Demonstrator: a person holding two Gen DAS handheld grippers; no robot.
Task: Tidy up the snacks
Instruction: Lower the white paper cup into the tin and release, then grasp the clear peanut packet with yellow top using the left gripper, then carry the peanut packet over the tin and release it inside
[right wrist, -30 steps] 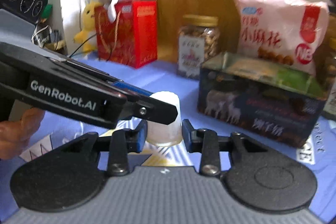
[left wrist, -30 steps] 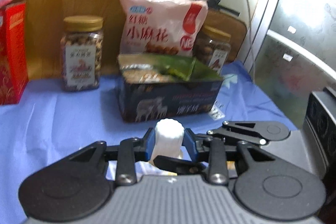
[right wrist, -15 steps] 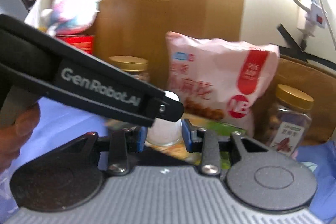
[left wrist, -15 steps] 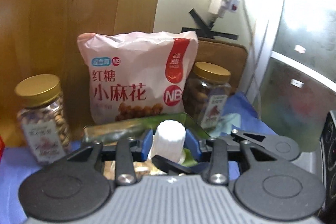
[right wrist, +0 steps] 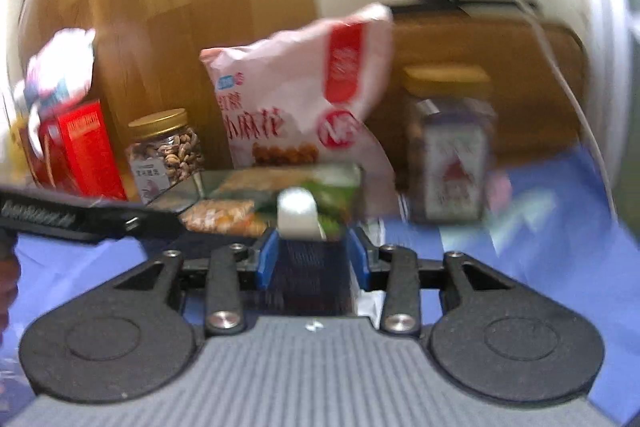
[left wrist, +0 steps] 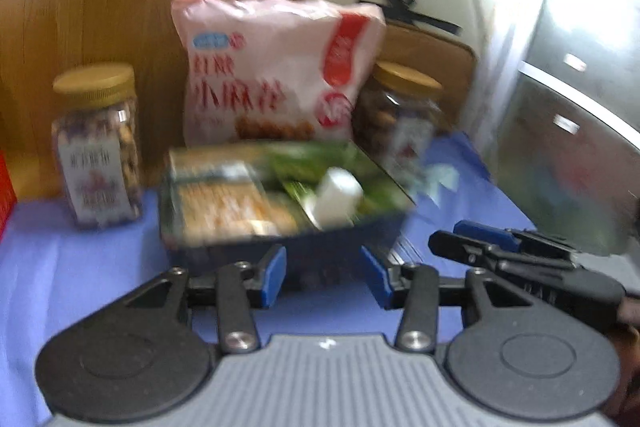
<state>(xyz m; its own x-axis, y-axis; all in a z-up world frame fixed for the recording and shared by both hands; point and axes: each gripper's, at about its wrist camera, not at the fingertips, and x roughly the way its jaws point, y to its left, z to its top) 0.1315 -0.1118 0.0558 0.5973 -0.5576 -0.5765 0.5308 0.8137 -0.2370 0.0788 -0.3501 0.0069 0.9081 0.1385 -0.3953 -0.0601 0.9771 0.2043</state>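
Note:
A small white ribbed cup [left wrist: 338,193] lies tilted inside the open dark-blue tin box [left wrist: 240,255], on the green packets in its right half. My left gripper [left wrist: 325,277] hovers just in front of the box. Its jaws are opening and nothing sits between its blue pads [left wrist: 274,277]. The right wrist view shows the same cup [right wrist: 296,213] in the box [right wrist: 312,283], just beyond my right gripper [right wrist: 313,259]. That gripper's jaws are opening too, and its pads do not touch the cup. Each gripper appears in the other's view: right gripper [left wrist: 500,251], left gripper [right wrist: 92,223].
A pink snack bag [left wrist: 276,75] stands behind the box, between two gold-lidded nut jars [left wrist: 98,147] [left wrist: 400,123]. A red carton [right wrist: 76,151] with a plush toy on it stands at the far left. A blue cloth [left wrist: 80,267] covers the table, with a wooden board behind.
Both grippers held the white cup over the tin; both have let go and drawn back. The cup now lies in the box.

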